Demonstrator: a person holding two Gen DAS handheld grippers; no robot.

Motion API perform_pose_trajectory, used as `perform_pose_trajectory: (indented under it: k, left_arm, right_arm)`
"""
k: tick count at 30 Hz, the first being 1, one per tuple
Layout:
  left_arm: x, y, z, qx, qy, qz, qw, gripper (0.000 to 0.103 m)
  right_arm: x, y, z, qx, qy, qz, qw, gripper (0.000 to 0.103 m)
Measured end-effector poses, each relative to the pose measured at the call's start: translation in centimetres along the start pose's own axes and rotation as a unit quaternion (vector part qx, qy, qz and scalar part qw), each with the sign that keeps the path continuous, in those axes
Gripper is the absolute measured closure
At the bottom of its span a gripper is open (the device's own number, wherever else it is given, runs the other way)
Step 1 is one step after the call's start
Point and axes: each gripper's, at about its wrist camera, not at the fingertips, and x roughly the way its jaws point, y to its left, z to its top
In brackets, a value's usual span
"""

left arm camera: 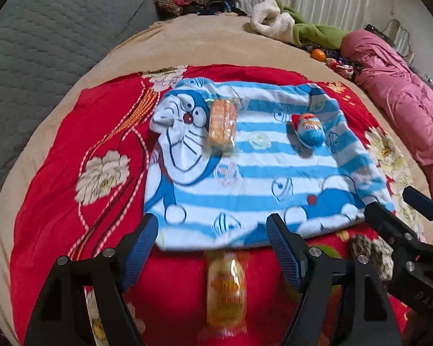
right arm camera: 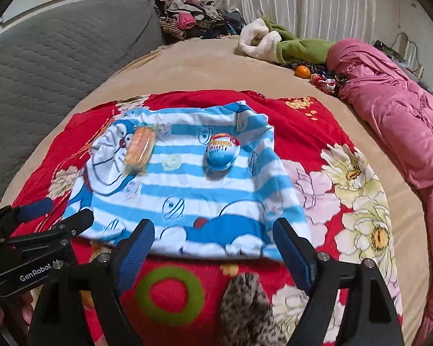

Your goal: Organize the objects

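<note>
- The blue striped towel lies flat in the middle of the red flowered blanket.
- A pack of orange biscuits and a blue egg-shaped packet rest on the towel, well apart.
- A yellow packet, a green ring and a speckled furry thing lie at the blanket's near edge.
- The left gripper and the right gripper both have fingers spread, holding nothing.

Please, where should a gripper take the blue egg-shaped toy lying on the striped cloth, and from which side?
Probably across the narrow middle of the blue egg, coming from above. It lies on its side on the striped cloth, clear of the biscuit pack.
</note>
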Motion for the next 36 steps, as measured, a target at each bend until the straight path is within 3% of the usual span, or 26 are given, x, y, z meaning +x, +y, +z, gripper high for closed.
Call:
perform_pose_trajectory:
  k: [8,16,20,36]
  left_arm:
    - [-2.9,0.1,-2.6,0.001,-0.006,-0.007,1.0000,0.021]
    - [-5.0,-0.2,-5.3,0.005,0.001,-0.039,0.9992,0.019]
    - [-6.4,-0.3,-6.5,0.010,-0.004,-0.050,0.9987,0.008]
    - [-11.7,1.0,-9.2,-0.007,-0.061,-0.059,0.9963,0.001]
  right_arm:
    - [-2.9,0.4,-2.3,0.011,-0.009,0.010,1.000,0.015]
    - [-5.9,0.7,-4.8,0.015,-0.025,0.012,0.999,0.015]
    - [-7.8,0.4,-5.8,0.019,-0.038,0.014,0.999,0.015]
    - [-13.8,1.3,-9.2,-0.007,-0.083,0.011,0.996,0.015]
